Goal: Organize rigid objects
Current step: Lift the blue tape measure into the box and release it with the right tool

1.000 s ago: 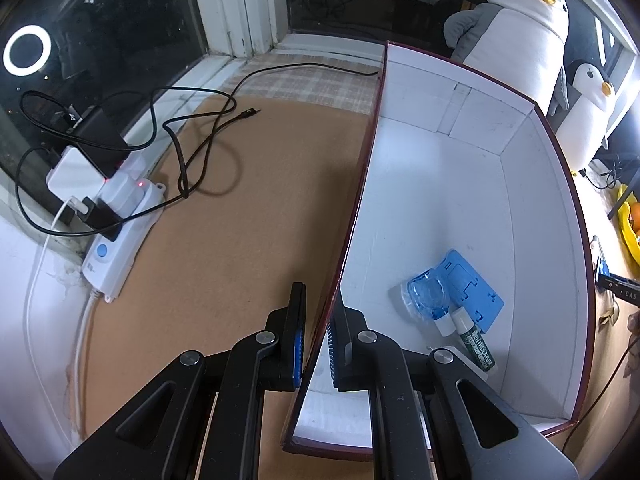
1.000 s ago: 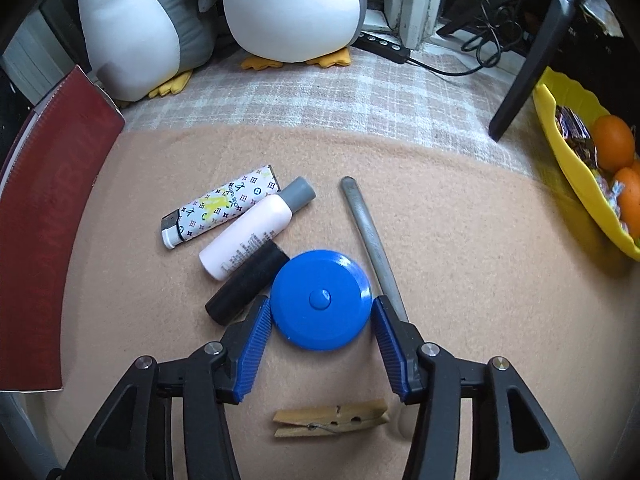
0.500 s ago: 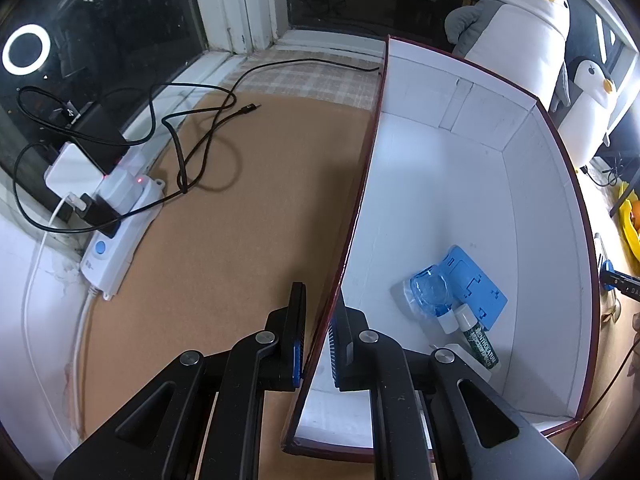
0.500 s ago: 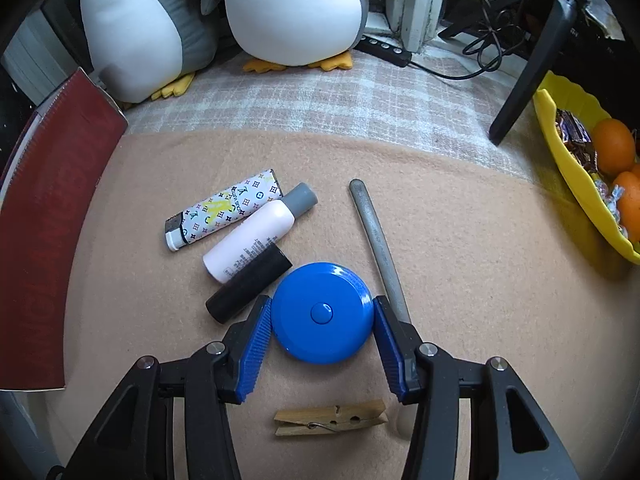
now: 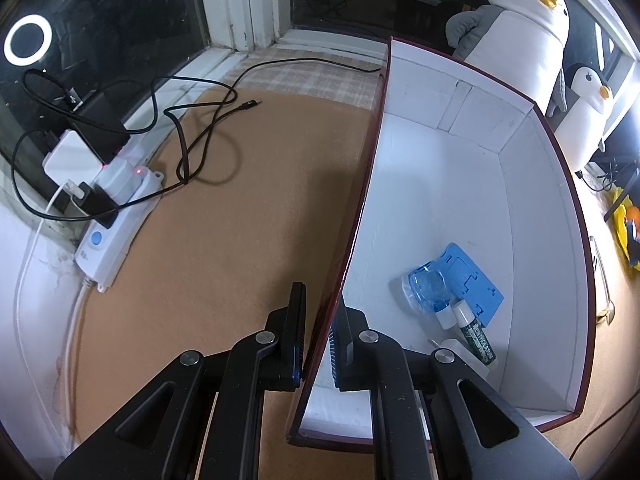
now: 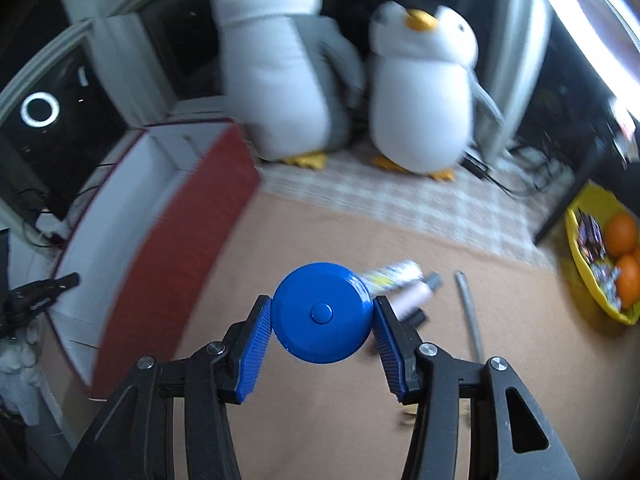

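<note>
Large open box [image 5: 460, 208], white inside and dark red outside, sits on the tan table [image 5: 224, 240]; from the right wrist view it lies to the left of, and beyond, the held item [image 6: 168, 216]. Two plush penguins [image 6: 288, 68] stand behind, on the checked cloth. A yellow bowl [image 6: 580, 268] holding oranges is at far right. The left gripper [image 5: 318, 340] straddles the near part of the box's left wall, one finger outside and one inside, apparently pinching the wall to steady the box; contact of the pads cannot be confirmed. Inside the box, near its right wall: a blue plastic stand [image 5: 468, 280], a clear blue packet and a small green tube [image 5: 476, 340]. The right gripper [image 6: 322, 316] clamps a round blue tape measure [image 6: 322, 312] by its rim, flat face toward the camera, raised above the table. Below and beyond it remain a metal rod [image 6: 470, 312], a pale pink bottle [image 6: 412, 296], a patterned lighter [image 6: 392, 276] and a black cylinder, part hidden. Judgement: the tape measure is round, so its turn matters little; the move depends on carrying it leftward and forward over the red wall, which the right hand alone can do. Frame is motion-blurred; fine detail uncertain.
</note>
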Demonstrator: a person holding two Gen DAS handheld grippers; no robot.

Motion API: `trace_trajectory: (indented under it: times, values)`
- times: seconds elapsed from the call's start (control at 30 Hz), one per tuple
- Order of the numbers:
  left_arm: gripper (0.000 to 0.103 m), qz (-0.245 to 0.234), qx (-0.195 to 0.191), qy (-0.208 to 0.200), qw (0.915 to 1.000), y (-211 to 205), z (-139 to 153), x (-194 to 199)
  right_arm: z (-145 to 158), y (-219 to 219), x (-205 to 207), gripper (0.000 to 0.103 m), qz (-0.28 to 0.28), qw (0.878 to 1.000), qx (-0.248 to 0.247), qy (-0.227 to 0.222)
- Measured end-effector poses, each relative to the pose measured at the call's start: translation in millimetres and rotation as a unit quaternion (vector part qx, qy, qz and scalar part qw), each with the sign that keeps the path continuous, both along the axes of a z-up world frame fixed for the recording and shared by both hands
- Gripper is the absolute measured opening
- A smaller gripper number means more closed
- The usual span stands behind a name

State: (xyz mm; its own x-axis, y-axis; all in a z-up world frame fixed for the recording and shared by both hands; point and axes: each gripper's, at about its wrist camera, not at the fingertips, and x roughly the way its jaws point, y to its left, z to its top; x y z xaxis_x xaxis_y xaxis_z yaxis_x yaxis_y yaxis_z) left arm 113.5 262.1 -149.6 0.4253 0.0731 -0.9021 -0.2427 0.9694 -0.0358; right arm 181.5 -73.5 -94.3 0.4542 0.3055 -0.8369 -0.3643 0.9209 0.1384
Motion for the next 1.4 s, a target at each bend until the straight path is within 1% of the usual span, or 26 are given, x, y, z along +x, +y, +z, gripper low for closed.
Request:
trace_trajectory:
  times: [0.13, 0.27, 0.37, 0.5, 0.63, 0.87, 0.93, 1.0, 1.1, 1.27, 1.4]
  values:
    - [0.01, 0.0, -0.005, -0.004, 1.0, 1, 1, -3, 18, 50, -8, 0.046, 0.043, 0.999, 0.002, -0.02]
    - [0.01, 0.0, -0.01, -0.009, 0.9999, 2, 3, -8, 24, 96, -14, 0.046, 0.079, 0.996, -0.009, -0.031]
    - [0.009, 0.0, -0.01, -0.011, 0.9999, 3, 3, -9, 20, 129, -19, 0.046, 0.105, 0.994, -0.021, -0.034]
    - [0.008, -0.001, -0.01, -0.016, 0.9998, 2, 4, -11, 8, 163, -19, 0.046, 0.131, 0.99, -0.041, -0.03]
    - [0.008, -0.001, -0.012, -0.017, 0.9998, 2, 4, -11, -3, 184, -22, 0.046, 0.147, 0.987, -0.058, -0.029]
    - [0.008, 0.0, -0.012, -0.018, 0.9998, 1, 5, -11, -20, 202, -23, 0.047, 0.16, 0.984, -0.075, -0.025]
    - [0.008, 0.0, -0.012, -0.018, 0.9998, 2, 5, -11, -20, 202, -23, 0.048, 0.159, 0.984, -0.074, -0.024]
    - [0.008, 0.001, -0.012, -0.018, 0.9998, 2, 5, -11, -19, 201, -23, 0.054, 0.158, 0.985, -0.069, -0.022]
    - [0.008, 0.001, -0.012, -0.018, 0.9998, 1, 6, -11, -17, 198, -24, 0.056, 0.157, 0.985, -0.063, -0.025]
    - [0.008, 0.001, -0.009, -0.018, 0.9998, 1, 6, -11, -11, 184, -27, 0.056, 0.147, 0.988, -0.047, -0.023]
    - [0.008, -0.002, -0.002, -0.016, 0.9999, -1, 7, -13, -5, 158, -30, 0.056, 0.128, 0.991, -0.026, -0.022]
